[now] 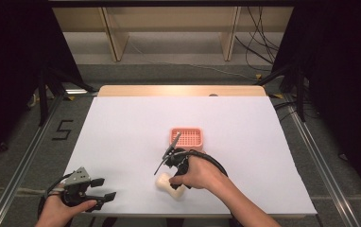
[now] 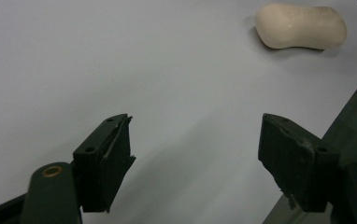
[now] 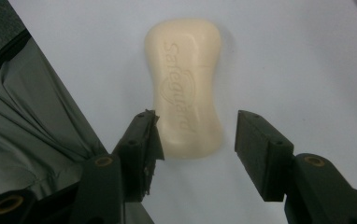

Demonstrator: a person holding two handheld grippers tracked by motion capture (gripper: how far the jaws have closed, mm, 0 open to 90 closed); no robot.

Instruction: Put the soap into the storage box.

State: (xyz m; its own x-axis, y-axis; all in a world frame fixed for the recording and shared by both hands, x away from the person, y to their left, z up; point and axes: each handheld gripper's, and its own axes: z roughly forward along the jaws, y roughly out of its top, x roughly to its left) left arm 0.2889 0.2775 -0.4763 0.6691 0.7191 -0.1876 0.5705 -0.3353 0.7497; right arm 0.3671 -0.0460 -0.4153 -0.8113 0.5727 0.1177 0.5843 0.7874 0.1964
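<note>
The right gripper (image 3: 197,140) hangs over a cream bar of soap (image 3: 186,88) lying low and just right of centre in the high view, close to the near edge of the white table (image 1: 122,132). Its jaws are spread around the bar's near end, nothing pinched yet. The left gripper (image 2: 195,140), at the lower left of the high view, also stands spread wide with only bare table between the jaws.

My worry is the grip. The bar is waisted and smooth, and the jaws bracket its rounded end, not the narrow middle; if they close there, I'd expect it to squirt forward or twist out. It also lies near the table edge, so a nudge could send it off.

Counted: one soap bar, one pink basket (image 1: 186,137) above it, two grippers.
</note>
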